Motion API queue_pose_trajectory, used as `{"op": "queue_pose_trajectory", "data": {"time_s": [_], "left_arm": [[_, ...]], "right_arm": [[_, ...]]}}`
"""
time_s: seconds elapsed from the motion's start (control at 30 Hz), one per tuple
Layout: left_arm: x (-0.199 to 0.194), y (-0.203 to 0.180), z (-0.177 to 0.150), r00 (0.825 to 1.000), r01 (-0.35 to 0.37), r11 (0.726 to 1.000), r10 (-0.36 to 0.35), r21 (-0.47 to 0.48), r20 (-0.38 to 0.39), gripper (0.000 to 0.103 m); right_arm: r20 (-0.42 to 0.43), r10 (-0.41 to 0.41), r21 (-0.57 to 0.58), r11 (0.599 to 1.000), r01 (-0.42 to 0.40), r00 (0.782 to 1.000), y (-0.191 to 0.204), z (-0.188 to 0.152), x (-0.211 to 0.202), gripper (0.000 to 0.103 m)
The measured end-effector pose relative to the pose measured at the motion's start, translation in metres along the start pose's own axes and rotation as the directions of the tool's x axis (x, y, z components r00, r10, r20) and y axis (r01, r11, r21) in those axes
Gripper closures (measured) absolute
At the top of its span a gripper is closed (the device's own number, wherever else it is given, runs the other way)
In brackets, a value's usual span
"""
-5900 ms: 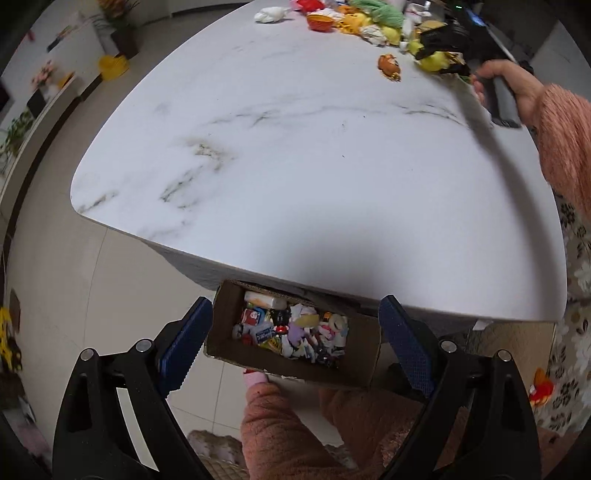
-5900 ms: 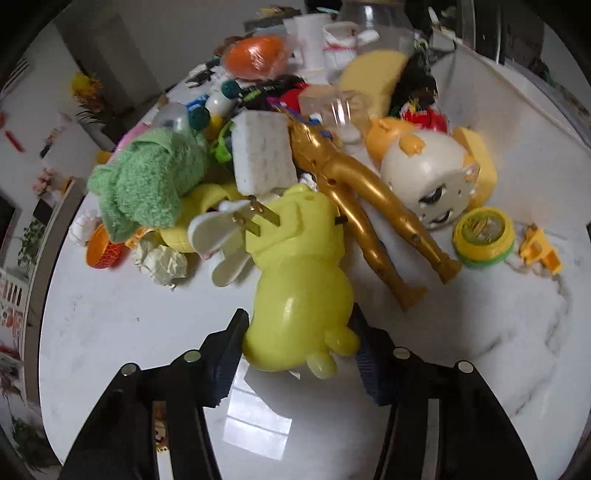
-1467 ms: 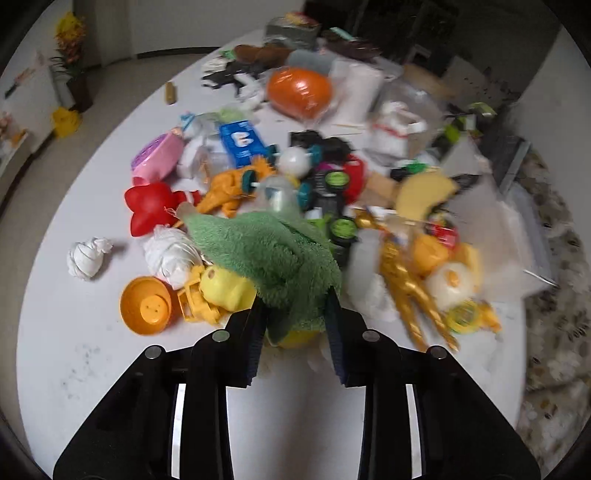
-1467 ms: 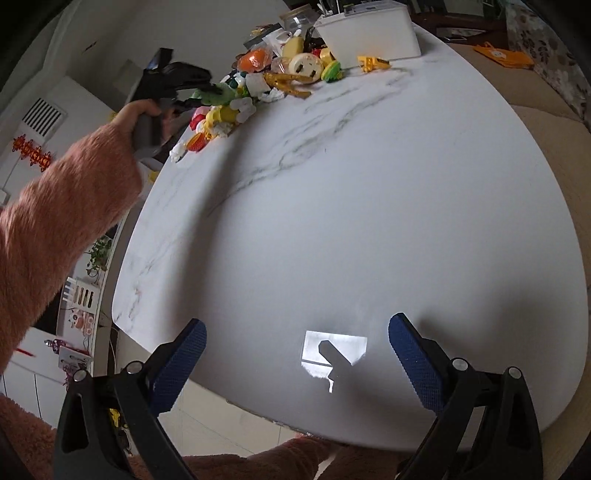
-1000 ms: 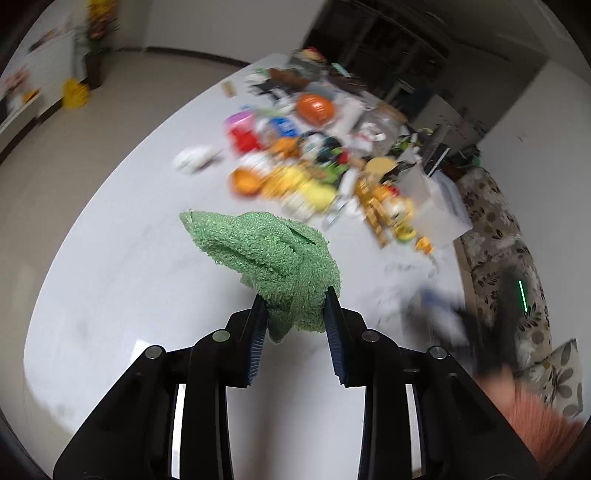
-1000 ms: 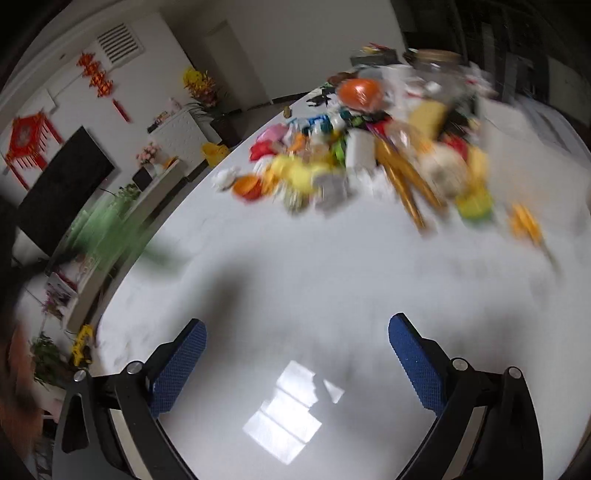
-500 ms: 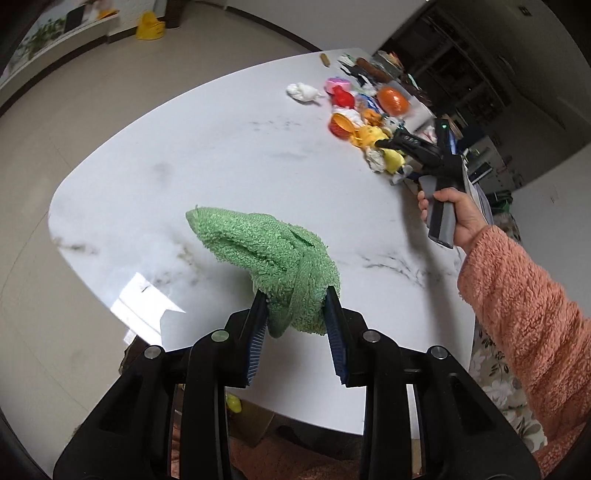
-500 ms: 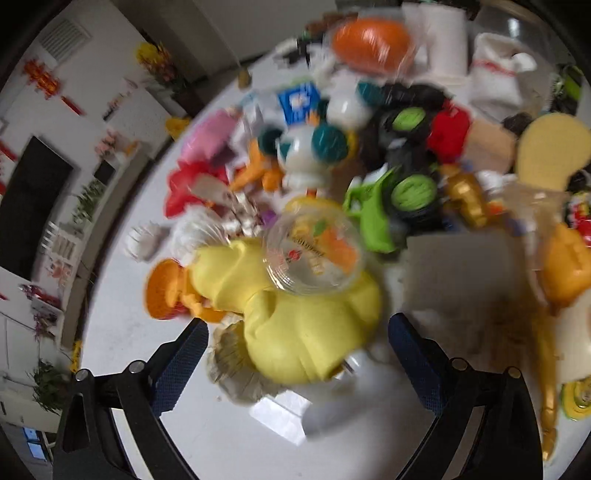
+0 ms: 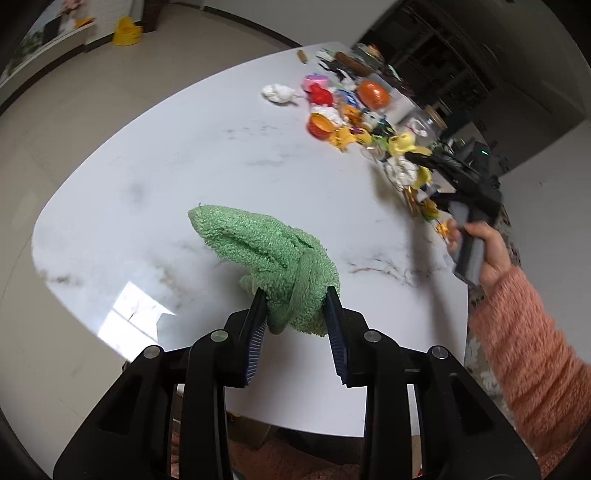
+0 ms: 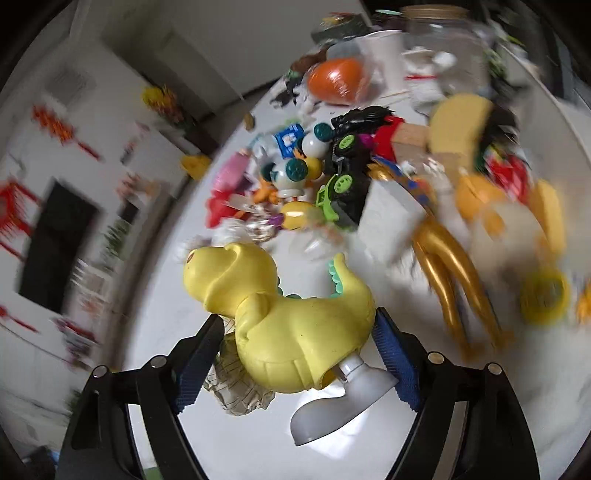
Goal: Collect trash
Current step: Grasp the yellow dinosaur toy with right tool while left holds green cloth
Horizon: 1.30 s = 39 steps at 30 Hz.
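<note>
My left gripper (image 9: 295, 295) is shut on a green fuzzy cloth (image 9: 269, 254) and holds it in the air above the near part of the white marble table (image 9: 184, 155). My right gripper (image 10: 299, 325) has its blue pads on both sides of a yellow toy dinosaur (image 10: 288, 317) with a white foot, at the near edge of the toy pile. From the left wrist view the right gripper (image 9: 458, 181) sits at the pile on the table's far right, held by a hand in a pink sleeve. A crumpled paper ball (image 10: 236, 387) lies under the dinosaur.
The pile holds an orange ball (image 10: 336, 81), a black and green toy car (image 10: 343, 177), a gold figure (image 10: 450, 280), a yellow-green lid (image 10: 543, 295) and a glass jar (image 10: 439, 33). A white crumpled wad (image 9: 279, 94) lies apart at the pile's left.
My left gripper has carried the green cloth from the pile toward the near table edge. My right gripper has closed in around the yellow dinosaur, which now stands between its pads.
</note>
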<state>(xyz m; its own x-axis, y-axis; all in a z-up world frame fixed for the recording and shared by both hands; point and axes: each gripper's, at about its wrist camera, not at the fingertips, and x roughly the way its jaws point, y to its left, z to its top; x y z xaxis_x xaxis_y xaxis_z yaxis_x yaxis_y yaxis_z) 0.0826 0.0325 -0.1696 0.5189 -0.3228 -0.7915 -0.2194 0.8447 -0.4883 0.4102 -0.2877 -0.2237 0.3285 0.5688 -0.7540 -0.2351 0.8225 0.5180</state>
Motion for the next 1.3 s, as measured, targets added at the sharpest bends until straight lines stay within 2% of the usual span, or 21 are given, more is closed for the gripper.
{"op": "queue_pose_trajectory", "data": {"time_s": [0.13,0.17,0.33,0.4,0.47,0.53,0.6,0.67,0.7,0.77,0.8,0.9,1.07,1.17,1.2,1.23,1.3], "left_arm": [[0.008,-0.009,0.01,0.998,0.063,0.996,-0.061,0.068,-0.031,0.072],[0.009,-0.01,0.011,0.996,0.082,0.993,-0.079,0.084,-0.044,0.072],[0.007,-0.013,0.009,0.983,0.171,0.964,-0.152,0.205,-0.107,0.072],[0.011,-0.009,0.007,0.977,0.183,0.953,-0.15,0.24,-0.149,0.072],[0.016,0.0,0.005,0.973,0.191,0.947,-0.146,0.259,-0.181,0.072],[0.018,0.007,0.001,0.973,0.181,0.94,-0.128,0.29,-0.193,0.072],[0.028,0.014,-0.004,0.966,0.181,0.933,-0.109,0.31,-0.235,0.072],[0.031,0.018,-0.01,0.958,0.197,0.928,-0.114,0.316,-0.265,0.072],[0.031,0.018,-0.012,0.956,0.204,0.924,-0.117,0.323,-0.267,0.072],[0.029,0.013,-0.016,0.956,0.212,0.91,-0.119,0.356,-0.267,0.072],[0.03,0.01,-0.016,0.956,0.216,0.905,-0.12,0.366,-0.268,0.072],[0.038,0.0,-0.016,0.956,0.22,0.889,-0.114,0.402,-0.272,0.072],[0.051,-0.012,-0.014,0.959,0.204,0.88,-0.091,0.429,-0.269,0.072],[0.059,-0.016,-0.011,0.959,0.196,0.887,-0.085,0.417,-0.269,0.072],[0.062,-0.018,-0.01,0.959,0.196,0.888,-0.085,0.416,-0.27,0.072],[0.067,-0.021,-0.008,0.959,0.194,0.887,-0.082,0.419,-0.27,0.071],[0.08,-0.029,-0.007,0.963,0.178,0.877,-0.061,0.446,-0.263,0.069]], "right_arm": [[0.053,0.102,0.079,0.991,-0.106,0.993,-0.005,-0.038,-0.052,0.023],[0.06,0.103,0.082,0.991,-0.107,0.993,0.0,-0.045,-0.058,0.023],[0.081,0.131,0.083,0.987,-0.137,0.988,0.026,-0.121,-0.11,0.023],[0.095,0.097,0.116,0.987,-0.108,0.991,0.037,-0.157,-0.122,0.023],[0.113,0.097,0.164,0.98,-0.115,0.989,0.04,-0.187,-0.128,0.023],[0.138,0.008,0.162,0.986,-0.03,0.99,0.052,-0.215,-0.129,0.023],[0.136,-0.106,0.17,0.982,0.082,0.985,0.055,-0.234,-0.118,0.023],[0.128,-0.207,0.182,0.966,0.183,0.97,0.051,-0.242,-0.099,0.023],[0.117,-0.272,0.189,0.95,0.247,0.955,0.046,-0.249,-0.086,0.023],[0.1,-0.325,0.216,0.93,0.298,0.94,0.038,-0.26,-0.072,0.023],[0.096,-0.367,0.227,0.913,0.339,0.925,0.035,-0.265,-0.064,0.023],[0.085,-0.409,0.242,0.893,0.379,0.909,0.031,-0.273,-0.055,0.021],[0.085,-0.399,0.27,0.891,0.365,0.913,0.026,-0.27,-0.051,0.021],[0.07,-0.39,0.245,0.899,0.363,0.918,0.026,-0.268,-0.047,0.031],[0.066,-0.387,0.229,0.903,0.364,0.92,0.025,-0.267,-0.047,0.031],[0.062,-0.381,0.226,0.906,0.359,0.922,0.025,-0.266,-0.046,0.031],[0.056,-0.33,0.243,0.92,0.308,0.942,0.02,-0.265,-0.049,0.032]]}}
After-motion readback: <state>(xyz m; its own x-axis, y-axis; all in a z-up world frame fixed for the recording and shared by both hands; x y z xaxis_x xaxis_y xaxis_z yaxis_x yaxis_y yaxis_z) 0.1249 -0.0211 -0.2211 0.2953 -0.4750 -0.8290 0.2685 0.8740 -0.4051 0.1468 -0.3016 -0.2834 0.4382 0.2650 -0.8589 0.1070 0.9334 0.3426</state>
